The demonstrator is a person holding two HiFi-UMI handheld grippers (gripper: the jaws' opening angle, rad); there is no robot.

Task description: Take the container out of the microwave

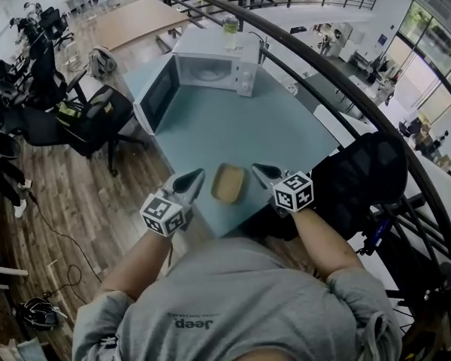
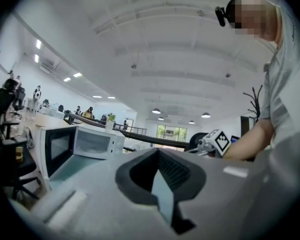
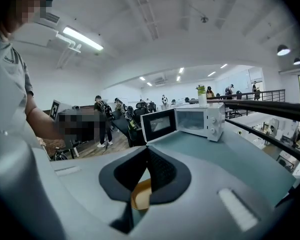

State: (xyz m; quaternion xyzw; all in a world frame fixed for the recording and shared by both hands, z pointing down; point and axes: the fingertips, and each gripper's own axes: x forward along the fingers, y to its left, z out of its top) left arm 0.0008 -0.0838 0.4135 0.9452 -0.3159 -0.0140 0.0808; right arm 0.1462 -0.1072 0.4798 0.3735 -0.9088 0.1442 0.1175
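A tan shallow container (image 1: pixel 229 183) lies on the teal table (image 1: pixel 233 126) near its front edge, between my two grippers. The white microwave (image 1: pixel 210 70) stands at the table's far end with its door (image 1: pixel 156 95) swung open to the left. My left gripper (image 1: pixel 191 179) hangs just left of the container, jaws together and empty. My right gripper (image 1: pixel 264 173) hangs just right of it, shut with nothing held. In the right gripper view the container (image 3: pixel 140 196) shows below the shut jaws (image 3: pixel 149 171). The left gripper view shows shut jaws (image 2: pixel 160 176) and the microwave (image 2: pixel 97 143) beyond.
A green-capped bottle (image 1: pixel 231 34) stands on top of the microwave. A black curved railing (image 1: pixel 346 89) runs along the table's right side. Black office chairs (image 1: pixel 90 122) stand left of the table, and a black padded chair (image 1: pixel 361 175) is at the right front corner.
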